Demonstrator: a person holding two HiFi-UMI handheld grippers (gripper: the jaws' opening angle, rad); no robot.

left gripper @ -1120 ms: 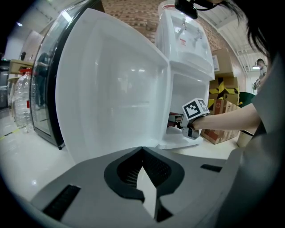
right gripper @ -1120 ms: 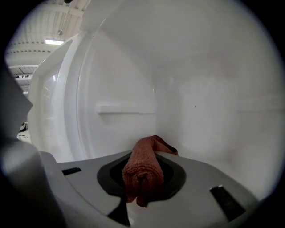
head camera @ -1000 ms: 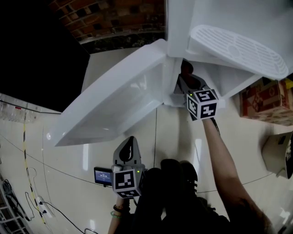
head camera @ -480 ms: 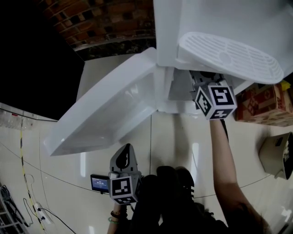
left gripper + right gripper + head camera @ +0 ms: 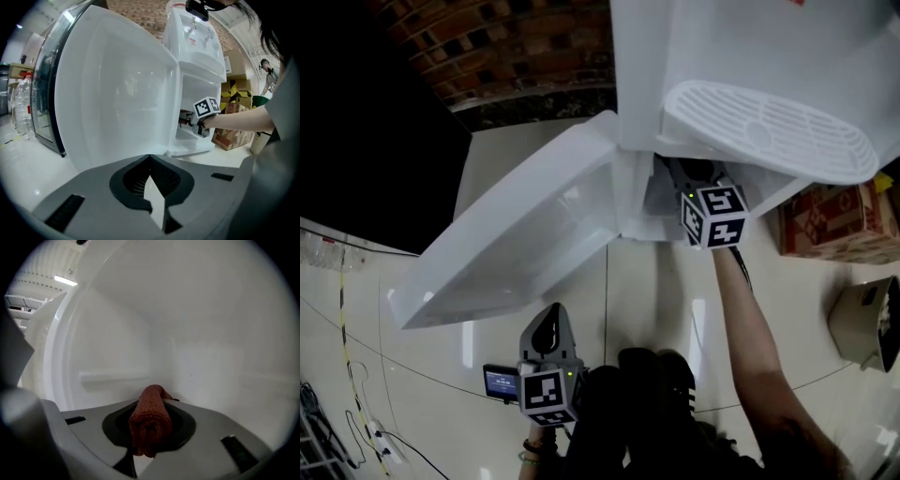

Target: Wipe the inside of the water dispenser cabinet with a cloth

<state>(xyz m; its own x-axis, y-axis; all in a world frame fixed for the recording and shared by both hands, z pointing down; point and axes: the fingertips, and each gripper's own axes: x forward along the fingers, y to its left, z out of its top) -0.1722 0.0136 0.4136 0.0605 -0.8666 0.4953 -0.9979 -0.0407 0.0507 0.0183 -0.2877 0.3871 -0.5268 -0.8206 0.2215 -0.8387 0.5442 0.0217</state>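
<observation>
cloth (image 5: pixel 150 420) hidden in head view inside cabinet (image 5: pixel 654 194) | dispenser (image 5: pixel 750 47) top cropped

Head view was dim, black at 10 o'clock, glare on floor (image 5: pixel 701 323) — gripper views brighter, fisheye-bent, corners vignetted; ceiling light (image 5: pixel 65 281) at 10 o'clock, cloth (image 5: pixel 150 423) soft.

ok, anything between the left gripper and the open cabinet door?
Only bare floor between left gripper and door; the head view shows it.
</observation>
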